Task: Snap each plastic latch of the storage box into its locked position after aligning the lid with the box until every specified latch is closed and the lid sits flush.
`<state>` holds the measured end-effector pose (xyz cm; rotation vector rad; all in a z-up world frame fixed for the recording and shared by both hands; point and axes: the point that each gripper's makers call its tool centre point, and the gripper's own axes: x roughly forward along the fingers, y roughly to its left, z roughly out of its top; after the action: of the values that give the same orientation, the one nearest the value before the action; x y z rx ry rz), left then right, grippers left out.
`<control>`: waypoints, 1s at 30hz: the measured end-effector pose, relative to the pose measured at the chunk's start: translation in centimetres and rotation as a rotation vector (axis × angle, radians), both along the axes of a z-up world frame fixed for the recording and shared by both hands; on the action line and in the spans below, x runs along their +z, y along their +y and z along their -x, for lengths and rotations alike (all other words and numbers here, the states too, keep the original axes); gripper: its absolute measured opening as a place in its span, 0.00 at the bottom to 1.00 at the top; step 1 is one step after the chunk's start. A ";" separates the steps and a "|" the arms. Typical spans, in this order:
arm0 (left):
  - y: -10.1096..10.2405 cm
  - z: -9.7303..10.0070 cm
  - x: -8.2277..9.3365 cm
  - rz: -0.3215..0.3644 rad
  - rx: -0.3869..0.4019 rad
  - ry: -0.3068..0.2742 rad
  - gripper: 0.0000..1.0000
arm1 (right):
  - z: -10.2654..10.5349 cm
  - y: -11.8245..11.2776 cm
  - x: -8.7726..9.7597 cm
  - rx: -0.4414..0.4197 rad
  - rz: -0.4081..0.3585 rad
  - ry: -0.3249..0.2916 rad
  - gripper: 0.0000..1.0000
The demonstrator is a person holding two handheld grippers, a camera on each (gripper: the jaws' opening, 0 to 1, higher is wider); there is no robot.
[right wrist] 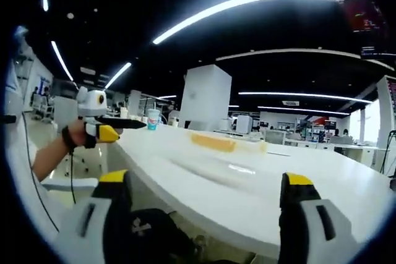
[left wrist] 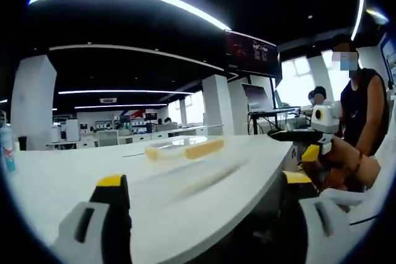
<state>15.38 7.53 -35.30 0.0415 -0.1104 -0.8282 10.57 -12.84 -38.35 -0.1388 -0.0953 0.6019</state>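
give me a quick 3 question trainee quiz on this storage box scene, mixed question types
1. True or false: the left gripper is already gripping the storage box.
2. What stands on the white table beyond the other gripper in the right gripper view? A) a cup B) a kettle C) a book
3. How do the right gripper jaws stand?

Key:
1. False; it is apart from the box.
2. A, the cup.
3. Spread open, holding nothing.

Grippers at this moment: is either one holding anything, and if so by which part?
Nothing is held. The left gripper and right gripper are both open and empty, short of the storage box lying on the white table.
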 end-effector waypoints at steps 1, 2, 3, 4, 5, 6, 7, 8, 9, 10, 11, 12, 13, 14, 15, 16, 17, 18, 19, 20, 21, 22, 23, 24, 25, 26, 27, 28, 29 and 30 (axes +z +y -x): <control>0.0 0.0 0.0 0.001 0.000 0.000 1.00 | 0.0 0.0 0.0 0.001 0.001 -0.001 1.00; 0.0 0.0 0.0 0.002 0.001 0.001 1.00 | 0.0 0.0 0.0 0.002 0.001 0.000 1.00; 0.0 0.1 -0.1 -0.001 0.004 0.002 1.00 | 0.1 -0.1 0.0 0.003 0.000 0.001 1.00; -0.1 0.1 -0.1 -0.003 0.003 0.000 1.00 | 0.1 -0.1 0.0 0.003 -0.001 0.001 1.00; -0.1 0.2 0.0 -0.003 0.002 -0.001 1.00 | 0.1 -0.1 0.0 0.003 0.001 -0.001 1.00; -0.2 0.2 0.0 -0.003 0.000 -0.002 1.00 | 0.1 -0.1 0.0 0.004 0.001 -0.002 1.00; -0.3 0.2 0.0 -0.005 -0.002 -0.002 1.00 | 0.1 -0.1 0.0 0.003 0.001 -0.003 1.00; -0.3 0.2 0.0 -0.011 -0.002 -0.001 1.00 | 0.2 0.0 0.1 0.005 0.003 -0.005 1.00; -0.3 0.2 0.0 -0.013 -0.001 -0.003 1.00 | 0.2 0.1 0.1 0.012 0.002 -0.006 1.00; -0.3 0.2 0.0 -0.012 -0.001 -0.004 1.00 | 0.2 0.1 0.1 0.013 0.002 -0.004 1.00; -0.4 0.2 0.1 -0.012 -0.004 -0.004 1.00 | 0.2 0.2 0.1 0.011 0.002 -0.005 1.00; -0.4 0.2 0.1 -0.013 -0.007 -0.002 1.00 | 0.2 0.2 0.1 0.010 0.005 -0.008 1.00; -0.4 0.3 0.1 -0.013 -0.007 -0.003 1.00 | 0.2 0.2 0.1 0.011 0.007 -0.008 1.00; -0.3 0.3 0.2 -0.012 -0.006 -0.006 1.00 | 0.2 0.3 0.0 0.015 0.007 -0.005 1.00; -0.3 0.3 0.2 -0.009 -0.005 -0.011 1.00 | 0.3 0.5 -0.1 0.022 0.011 -0.001 1.00; -0.2 0.3 0.3 -0.004 -0.001 -0.017 1.00 | 0.3 0.7 -0.2 0.029 0.018 0.000 1.00; -0.1 0.3 0.4 -0.001 0.002 -0.021 1.00 | 0.4 0.8 -0.2 0.033 0.021 -0.001 1.00; -0.2 0.3 0.5 -0.003 -0.001 -0.023 1.00 | 0.4 0.9 -0.3 0.036 0.021 0.001 1.00; -0.2 0.4 0.5 -0.005 -0.004 -0.021 1.00 | 0.4 1.0 -0.3 0.038 0.021 0.004 1.00; -0.2 0.4 0.5 -0.005 -0.004 -0.020 1.00 | 0.4 1.1 -0.3 0.039 0.022 0.004 1.00; -0.3 0.4 0.5 -0.007 -0.006 -0.020 1.00 | 0.4 1.2 -0.4 0.040 0.025 0.005 1.00; -0.3 0.5 0.5 -0.009 -0.007 -0.020 1.00 | 0.3 1.2 -0.5 0.042 0.028 0.005 1.00; -0.4 0.5 0.5 -0.010 -0.009 -0.020 1.00 | 0.3 1.3 -0.5 0.043 0.031 0.006 1.00; -0.4 0.5 0.4 -0.014 -0.008 -0.020 1.00 | 0.3 1.4 -0.5 0.045 0.032 0.008 1.00; -0.4 0.5 0.4 -0.013 -0.007 -0.022 1.00 | 0.3 1.4 -0.5 0.046 0.032 0.008 1.00; -0.5 0.5 0.4 -0.011 -0.009 -0.021 1.00 | 0.3 1.4 -0.5 0.048 0.029 0.006 1.00; -0.5 0.5 0.3 -0.011 -0.014 -0.016 1.00 | 0.4 1.4 -0.5 0.053 0.028 0.007 1.00; -0.5 0.5 0.2 -0.011 -0.015 -0.014 1.00 | 0.4 1.4 -0.5 0.055 0.026 0.007 1.00; -0.5 0.5 0.2 -0.011 -0.015 -0.014 1.00 | 0.4 1.4 -0.5 0.055 0.025 0.007 1.00; -0.5 0.5 0.2 -0.015 -0.012 -0.016 1.00 | 0.4 1.3 -0.5 0.052 0.026 0.007 1.00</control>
<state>14.87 7.02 -35.15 0.0613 -0.1201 -0.8408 10.19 -11.49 -38.89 -0.1597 -0.0841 0.6554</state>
